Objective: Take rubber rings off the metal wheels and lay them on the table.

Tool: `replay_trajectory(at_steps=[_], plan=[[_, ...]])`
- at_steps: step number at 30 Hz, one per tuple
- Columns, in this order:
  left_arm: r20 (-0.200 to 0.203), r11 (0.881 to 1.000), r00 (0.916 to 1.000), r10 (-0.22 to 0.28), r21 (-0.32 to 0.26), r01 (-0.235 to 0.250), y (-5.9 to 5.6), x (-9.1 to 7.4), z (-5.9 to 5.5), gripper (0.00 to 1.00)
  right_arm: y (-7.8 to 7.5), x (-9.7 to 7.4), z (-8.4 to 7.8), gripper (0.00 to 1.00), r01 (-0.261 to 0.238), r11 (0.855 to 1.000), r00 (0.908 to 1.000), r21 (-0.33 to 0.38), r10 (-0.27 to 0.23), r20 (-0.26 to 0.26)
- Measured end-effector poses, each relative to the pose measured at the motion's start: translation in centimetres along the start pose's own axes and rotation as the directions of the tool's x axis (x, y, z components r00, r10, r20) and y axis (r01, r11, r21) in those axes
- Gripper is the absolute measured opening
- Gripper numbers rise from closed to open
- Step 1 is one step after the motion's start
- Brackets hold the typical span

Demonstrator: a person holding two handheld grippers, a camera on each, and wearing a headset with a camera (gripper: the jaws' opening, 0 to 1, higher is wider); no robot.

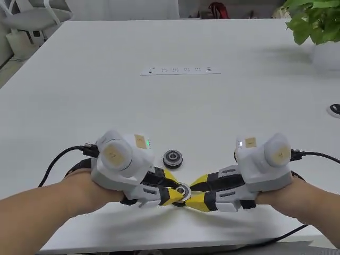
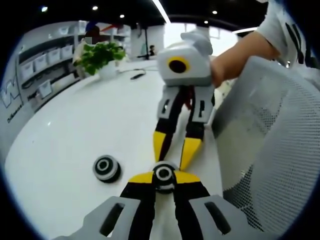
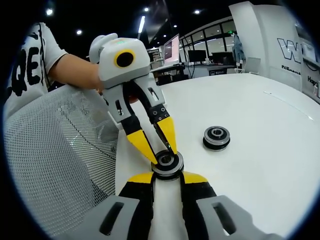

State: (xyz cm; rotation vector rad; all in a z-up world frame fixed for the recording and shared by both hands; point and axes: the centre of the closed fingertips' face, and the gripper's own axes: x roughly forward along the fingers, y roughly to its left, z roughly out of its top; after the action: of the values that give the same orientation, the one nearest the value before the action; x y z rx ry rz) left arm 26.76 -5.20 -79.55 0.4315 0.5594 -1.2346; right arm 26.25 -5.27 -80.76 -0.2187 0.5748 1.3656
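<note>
Two wheels, two grippers. The held wheel (image 1: 181, 191) sits just above the near edge of the tabletop (image 1: 106, 95), about midway along it, and both sets of jaws meet on it. The left gripper (image 1: 171, 194) comes in from the left, its jaws nearly closed, with the yellow tips pinching the wheel's sides. The right gripper (image 1: 195, 195) comes in from the right, its jaws just as narrow on the same wheel. In the left gripper view the held wheel (image 2: 163, 175) sits between that gripper's own tips, with the right gripper (image 2: 175, 159) touching its far side. The right gripper view shows the reverse, with the left gripper (image 3: 161, 146) on the held wheel (image 3: 167, 164).

The loose wheel (image 1: 172, 158) lies flat a little farther in from the near edge, close to the jaws but untouched. Its dark ring (image 3: 216, 146) is still on it. On the held wheel the tips cover the rim, so I cannot tell which jaws hold rubber and which hold metal.

There is one power strip (image 1: 180, 70) toward the far edge. One plant (image 1: 313, 21) stands at the far right corner, cut off by the frame. A mesh chair (image 2: 270, 150) stands beside the near edge.
</note>
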Motion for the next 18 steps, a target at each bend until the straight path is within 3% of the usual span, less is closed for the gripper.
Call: replay_trajectory(at_steps=[18], plan=[[0.005, 1.0, 1.0, 0.002, -0.002, -0.002, -0.03, 0.01, -0.05, 0.14, -0.3, -0.26, -0.47, 0.05, 0.025, 0.999, 0.9995, -0.02, -0.026, -0.019]])
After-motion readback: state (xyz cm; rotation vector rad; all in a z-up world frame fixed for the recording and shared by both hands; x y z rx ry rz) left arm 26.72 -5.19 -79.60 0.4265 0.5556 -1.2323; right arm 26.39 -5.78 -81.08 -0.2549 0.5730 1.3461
